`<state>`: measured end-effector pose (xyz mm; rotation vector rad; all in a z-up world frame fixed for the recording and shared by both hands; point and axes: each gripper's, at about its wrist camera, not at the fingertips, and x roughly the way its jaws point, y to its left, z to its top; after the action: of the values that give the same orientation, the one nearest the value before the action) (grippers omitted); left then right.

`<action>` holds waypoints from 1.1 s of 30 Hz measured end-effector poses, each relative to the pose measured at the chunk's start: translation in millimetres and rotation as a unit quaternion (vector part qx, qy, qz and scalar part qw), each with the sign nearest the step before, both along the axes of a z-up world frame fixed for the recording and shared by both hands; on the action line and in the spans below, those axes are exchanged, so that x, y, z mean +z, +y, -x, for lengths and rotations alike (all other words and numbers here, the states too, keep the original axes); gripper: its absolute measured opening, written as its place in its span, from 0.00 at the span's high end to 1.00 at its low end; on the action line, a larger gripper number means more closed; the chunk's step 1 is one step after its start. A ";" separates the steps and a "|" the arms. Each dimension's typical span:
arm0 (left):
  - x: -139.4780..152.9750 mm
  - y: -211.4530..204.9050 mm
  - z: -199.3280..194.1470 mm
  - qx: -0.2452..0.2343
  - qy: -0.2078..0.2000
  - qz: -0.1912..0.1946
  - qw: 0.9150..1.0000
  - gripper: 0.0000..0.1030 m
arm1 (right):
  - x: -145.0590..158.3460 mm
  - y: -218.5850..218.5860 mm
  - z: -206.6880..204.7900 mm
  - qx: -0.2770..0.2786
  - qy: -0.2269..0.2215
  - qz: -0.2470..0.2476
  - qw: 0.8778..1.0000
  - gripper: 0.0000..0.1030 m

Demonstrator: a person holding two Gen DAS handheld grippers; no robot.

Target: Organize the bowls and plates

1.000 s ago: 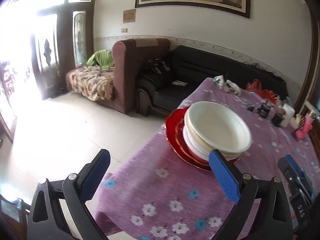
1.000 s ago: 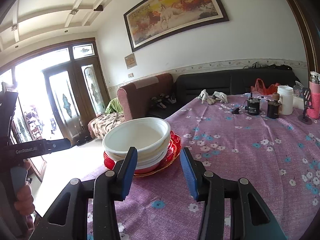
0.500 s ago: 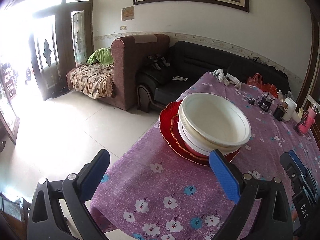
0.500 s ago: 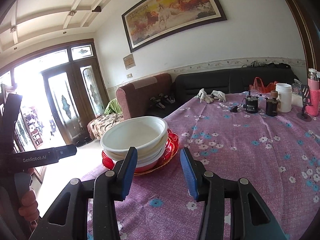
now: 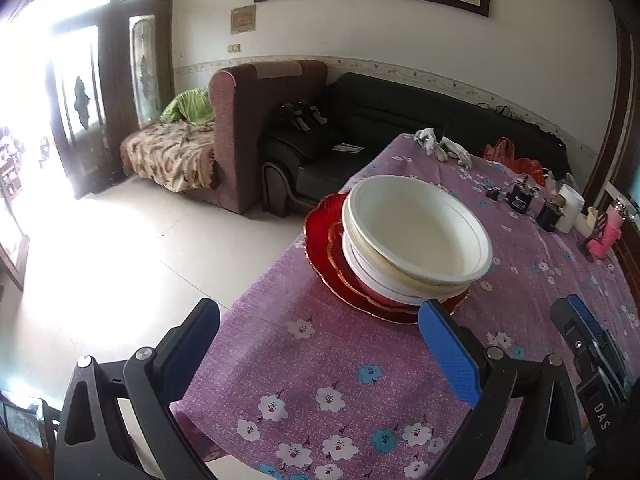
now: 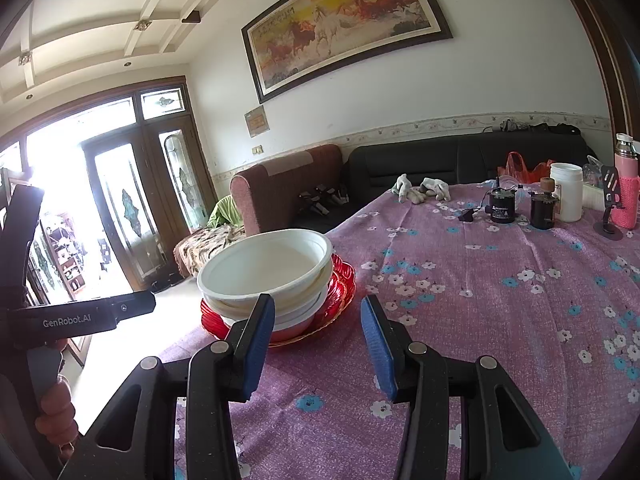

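**Grippers hover short of stacked dishes**

Your left gripper (image 5: 320, 344) gapes wide and empty over the table's near corner. Your right gripper (image 6: 318, 334) stands partly apart, gripping nothing. Just ahead, white bowls (image 6: 266, 270) sit nested on red plates (image 6: 340, 294) near the edge of the floral tablecloth (image 6: 500, 300). Jars (image 6: 542, 204) cluster at the far side.
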<state>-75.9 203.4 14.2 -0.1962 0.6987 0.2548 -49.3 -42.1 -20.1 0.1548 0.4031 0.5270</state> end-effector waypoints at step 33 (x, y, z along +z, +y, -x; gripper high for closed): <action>2.6 0.5 -30.4 -0.003 0.030 0.021 0.999 0.03 | 10.3 13.9 -10.1 0.017 -0.015 -0.004 1.000 0.52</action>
<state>-45.6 203.9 16.8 -0.2274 0.7637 0.2400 -39.2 -28.2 -9.8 0.1470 0.3745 0.5638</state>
